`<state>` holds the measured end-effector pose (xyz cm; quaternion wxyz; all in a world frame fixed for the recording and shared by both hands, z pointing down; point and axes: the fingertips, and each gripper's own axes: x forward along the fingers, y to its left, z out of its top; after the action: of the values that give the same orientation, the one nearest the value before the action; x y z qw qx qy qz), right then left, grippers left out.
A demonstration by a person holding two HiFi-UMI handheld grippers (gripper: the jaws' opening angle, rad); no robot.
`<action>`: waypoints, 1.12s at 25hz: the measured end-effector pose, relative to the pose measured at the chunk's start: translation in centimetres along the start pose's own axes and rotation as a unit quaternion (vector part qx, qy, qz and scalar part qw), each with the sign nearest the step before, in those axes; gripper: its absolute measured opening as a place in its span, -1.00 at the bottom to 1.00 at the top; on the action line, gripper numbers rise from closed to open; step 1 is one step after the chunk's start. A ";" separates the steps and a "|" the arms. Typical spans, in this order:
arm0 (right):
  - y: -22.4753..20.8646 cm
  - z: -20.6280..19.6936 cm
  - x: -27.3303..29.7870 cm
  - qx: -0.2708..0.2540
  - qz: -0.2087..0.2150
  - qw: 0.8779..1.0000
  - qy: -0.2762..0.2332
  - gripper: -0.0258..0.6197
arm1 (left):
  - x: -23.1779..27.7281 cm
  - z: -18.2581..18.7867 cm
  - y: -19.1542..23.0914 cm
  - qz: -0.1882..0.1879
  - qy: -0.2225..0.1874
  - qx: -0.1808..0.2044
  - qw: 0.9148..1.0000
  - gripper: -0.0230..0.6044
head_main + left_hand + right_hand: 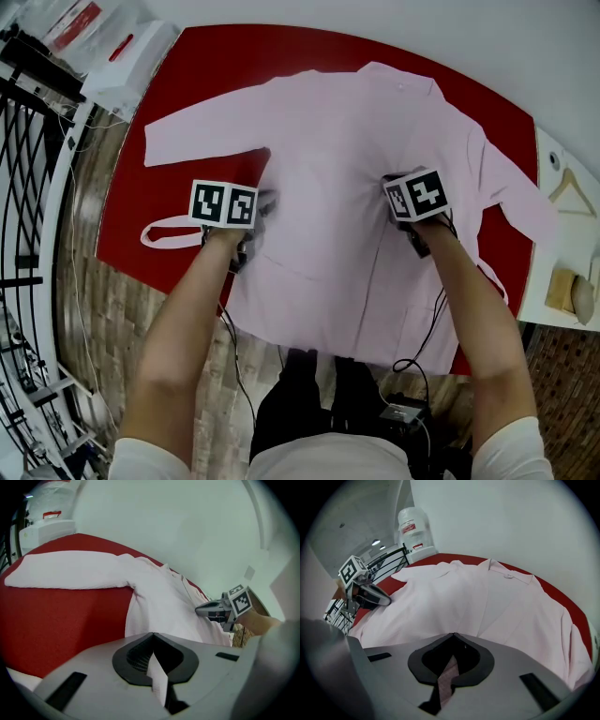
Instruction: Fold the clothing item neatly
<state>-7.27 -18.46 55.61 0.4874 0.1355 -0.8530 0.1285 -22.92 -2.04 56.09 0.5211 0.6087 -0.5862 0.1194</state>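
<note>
Nearest, the person's forearms (pixel 178 328) reach over the near hem of the pink garment (pixel 356 169); the left gripper (pixel 153 634) has its jaws pressed together on a pinched fold of pink cloth at the garment's left edge, just below the left sleeve (pixel 202 131); the right gripper (pixel 453 634) is likewise clamped on a fold on the right part of the body; the garment lies spread, collar away from the person, on the red table (pixel 187 66); white plastic-wrapped packs (pixel 117 47) sit past its far left rim.
</note>
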 end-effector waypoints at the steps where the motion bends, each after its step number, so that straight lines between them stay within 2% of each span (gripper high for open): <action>1: 0.1 0.1 -0.1 -0.005 -0.002 1.000 -0.006 -0.89 | 0.0 0.0 0.0 0.003 -0.001 0.003 1.000 -0.91; 5: 0.4 0.5 -2.0 0.008 -0.004 0.998 -0.055 -0.88 | -1.2 0.1 -0.4 0.022 -0.021 0.033 0.999 -0.91; 7: 1.6 -0.5 -3.3 0.027 0.013 0.997 -0.070 -0.88 | -2.6 -0.5 -1.8 0.001 -0.041 0.040 0.998 -0.91; 9: 3.7 -2.5 -4.7 0.040 0.037 0.996 -0.072 -0.88 | -4.0 -2.4 -3.7 -0.037 -0.046 0.043 0.997 -0.91; 11: 6.3 -5.0 -5.8 0.053 0.062 0.995 -0.065 -0.88 | -5.2 -5.2 -5.0 -0.065 -0.037 0.041 0.996 -0.91; 13: 8.9 -7.5 -6.3 0.064 0.083 0.993 -0.053 -0.88 | -6.0 -8.0 -5.5 -0.077 -0.018 0.039 0.996 -0.91; 18: 13.8 -10.2 -6.6 0.069 0.108 0.991 -0.039 -0.88 | -6.6 -13.4 -4.8 -0.072 0.046 0.040 0.996 -0.91; 22: 15.9 -11.1 -6.0 0.057 0.113 0.992 -0.018 -0.88 | -6.3 -15.0 -3.5 -0.063 0.076 0.033 0.995 -0.91; 26: 16.3 -12.5 -5.2 0.021 0.090 0.996 0.016 -0.89 | -6.3 -15.0 -2.7 -0.076 0.073 -0.002 0.994 -0.91; 28: 16.2 -12.7 -5.1 0.008 0.081 0.996 0.020 -0.89 | -6.3 -15.0 -2.7 -0.080 0.074 -0.007 0.994 -0.91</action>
<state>-0.40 1.61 56.06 0.4915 0.0673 -0.8500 0.1773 -15.50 12.67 56.39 0.5751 0.6395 -0.4965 0.1175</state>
